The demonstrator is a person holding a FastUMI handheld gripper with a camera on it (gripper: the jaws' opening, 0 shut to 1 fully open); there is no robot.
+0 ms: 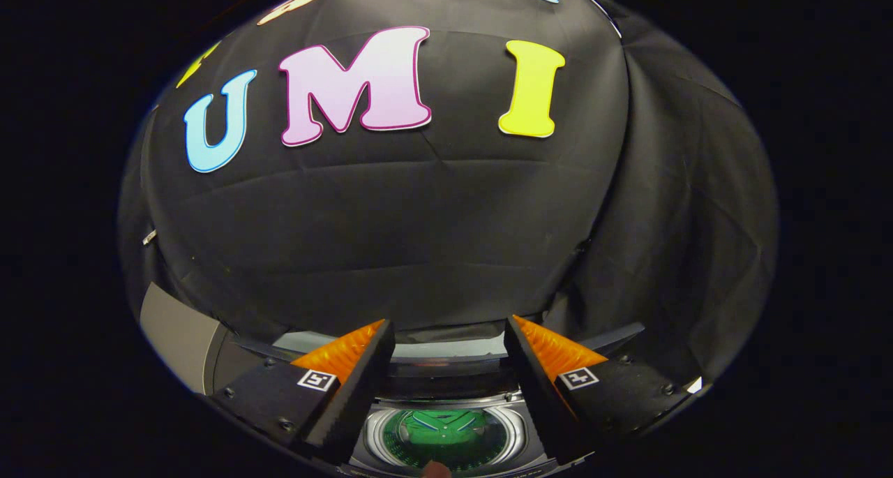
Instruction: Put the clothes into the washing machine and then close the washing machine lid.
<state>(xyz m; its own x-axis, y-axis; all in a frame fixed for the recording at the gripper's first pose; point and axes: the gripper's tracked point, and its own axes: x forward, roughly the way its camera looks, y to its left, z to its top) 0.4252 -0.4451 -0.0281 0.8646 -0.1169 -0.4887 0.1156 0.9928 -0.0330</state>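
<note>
Parted tongs (446, 338) above upward-facing drum's (518, 432) clothes (439, 422)

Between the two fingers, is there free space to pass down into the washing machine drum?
The hand-held gripper is open, with nothing between its fingers. Below the gap, the drum mouth is open, but a green garment covers its bottom. The raised lid borders the far side.

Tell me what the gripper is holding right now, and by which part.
Nothing. The gripper is open, its jaws apart with nothing between them, above the washing machine drum, where a green garment already lies.
</note>
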